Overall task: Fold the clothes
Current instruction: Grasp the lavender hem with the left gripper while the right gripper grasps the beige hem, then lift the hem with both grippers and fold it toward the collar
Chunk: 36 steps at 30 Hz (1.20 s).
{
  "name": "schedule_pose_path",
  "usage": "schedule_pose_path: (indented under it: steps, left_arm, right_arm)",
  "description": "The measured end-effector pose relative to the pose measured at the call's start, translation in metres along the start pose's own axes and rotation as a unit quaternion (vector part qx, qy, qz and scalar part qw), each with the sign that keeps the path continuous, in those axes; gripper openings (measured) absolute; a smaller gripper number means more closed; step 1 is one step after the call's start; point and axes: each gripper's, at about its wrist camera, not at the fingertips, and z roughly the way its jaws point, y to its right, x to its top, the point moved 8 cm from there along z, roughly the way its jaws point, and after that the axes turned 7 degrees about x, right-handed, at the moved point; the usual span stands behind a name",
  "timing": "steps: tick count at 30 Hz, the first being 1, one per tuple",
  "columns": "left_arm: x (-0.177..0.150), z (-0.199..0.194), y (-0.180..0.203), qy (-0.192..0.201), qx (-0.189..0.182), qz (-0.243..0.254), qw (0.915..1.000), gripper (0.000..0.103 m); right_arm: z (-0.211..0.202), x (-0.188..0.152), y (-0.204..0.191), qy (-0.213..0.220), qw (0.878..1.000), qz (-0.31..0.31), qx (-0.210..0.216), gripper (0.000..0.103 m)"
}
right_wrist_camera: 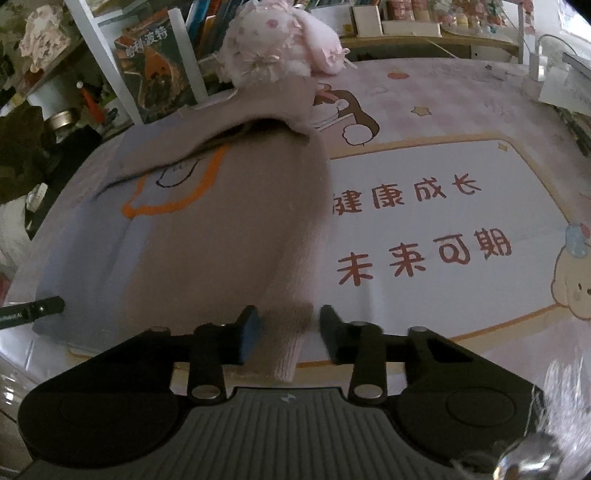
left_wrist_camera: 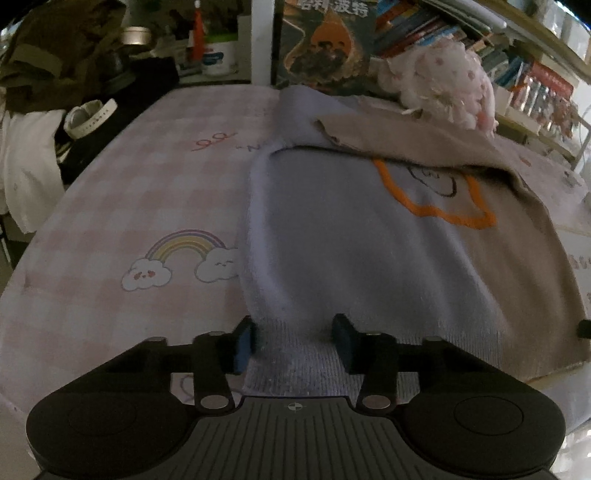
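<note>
Left gripper [left_wrist_camera: 293,341]: jaws partly apart, straddling the ribbed hem of the sweater [left_wrist_camera: 332,240] at its blue corner; the knit bunches between the fingers, the blue pad of the left finger against it, though a firm clamp cannot be confirmed. Right gripper [right_wrist_camera: 288,332]: jaws partly apart, the ribbed cuff of the sweater's beige sleeve [right_wrist_camera: 284,350] hanging between them; whether the pads press it cannot be told. The sweater, blue on one half and beige on the other with an orange outline motif [left_wrist_camera: 443,206], lies flat ahead of both grippers on a printed pink table cover [left_wrist_camera: 129,206]. Beyond the sweater, at its far end, sits a pink plush toy [right_wrist_camera: 273,44]. Further off stand shelves of books [left_wrist_camera: 424,33].
</note>
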Motion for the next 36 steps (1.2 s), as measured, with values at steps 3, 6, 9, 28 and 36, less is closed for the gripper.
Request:
schedule_pose_path:
  steps: [3, 6, 9, 28, 36]
  left_arm:
    - [0.002, -0.001, -0.001, 0.004, -0.005, -0.008, 0.9999, 0.011]
    - [0.007, -0.009, 0.002, 0.022, -0.005, -0.003, 0.9997, 0.008]
    - [0.017, -0.024, 0.012, 0.057, -0.009, 0.015, 0.9982, 0.008]
    - [0.005, -0.007, -0.007, 0.008, -0.04, -0.028, 0.9988, 0.033]
    - [0.004, 0.003, -0.015, -0.004, -0.06, -0.07, 0.9957, 0.027]
  right_arm:
    - [0.003, 0.002, 0.0, -0.005, 1.0, -0.004, 0.003, 0.015]
    - [0.0, 0.007, -0.005, 0.004, 1.0, -0.006, 0.013, 0.011]
    - [-0.012, 0.015, -0.016, 0.034, 0.998, -0.011, 0.041, 0.01]
    - [-0.002, 0.009, 0.004, 0.022, 0.996, 0.074, 0.039, 0.036]
    - [0.007, 0.012, 0.006, 0.017, 0.995, 0.089, 0.028, 0.031]
